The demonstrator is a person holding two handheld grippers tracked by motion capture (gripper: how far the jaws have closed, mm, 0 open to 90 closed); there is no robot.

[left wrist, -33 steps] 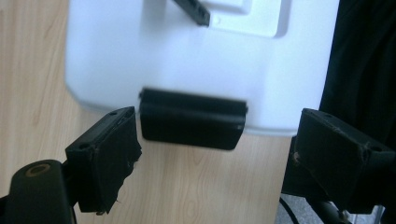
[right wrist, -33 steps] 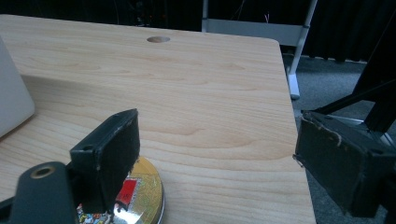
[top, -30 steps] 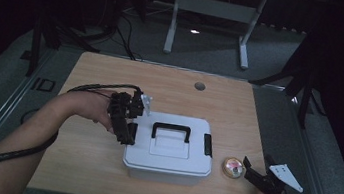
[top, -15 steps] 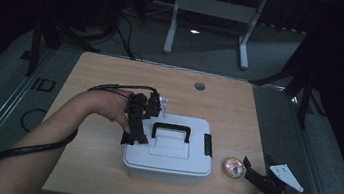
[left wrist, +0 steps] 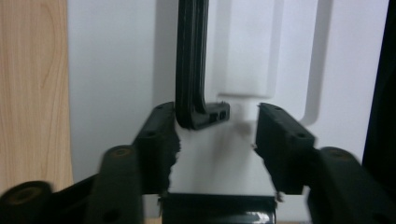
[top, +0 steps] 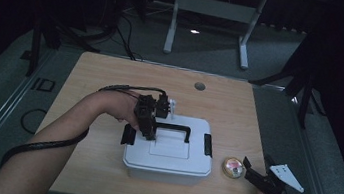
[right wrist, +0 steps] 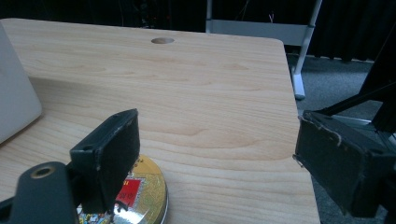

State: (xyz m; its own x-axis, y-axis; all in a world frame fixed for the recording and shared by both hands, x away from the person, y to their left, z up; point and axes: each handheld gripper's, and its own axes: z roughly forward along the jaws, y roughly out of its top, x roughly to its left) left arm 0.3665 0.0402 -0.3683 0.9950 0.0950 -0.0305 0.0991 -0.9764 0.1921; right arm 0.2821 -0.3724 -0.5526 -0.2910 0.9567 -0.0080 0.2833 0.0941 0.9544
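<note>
A white lidded box (top: pixel 167 163) with a black carry handle (top: pixel 176 128) stands mid-table. My left gripper (top: pixel 148 133) points down over the lid at the handle's left end. In the left gripper view its jaws have just been closing. The handle's end (left wrist: pixel 191 70) lies between them against one pad (left wrist: pixel 156 135), with a gap to the other, over the white lid (left wrist: pixel 112 70). My right gripper (top: pixel 255 176) rests open at the table's front right, beside a round gold tin (top: pixel 233 167). The tin (right wrist: pixel 144 191) sits by the near jaw of the right gripper (right wrist: pixel 233 154).
Black latches (top: pixel 208 145) sit on the box's two short sides. A round cable hole (top: pixel 199 86) lies near the table's far edge. The box's corner (right wrist: pixel 14 102) shows at left in the right gripper view. A white desk frame (top: pixel 212 6) stands on the floor beyond.
My left hand has moved right, from the box's left side to above the lid, and its jaws have narrowed around the handle's end. The right gripper has stayed put.
</note>
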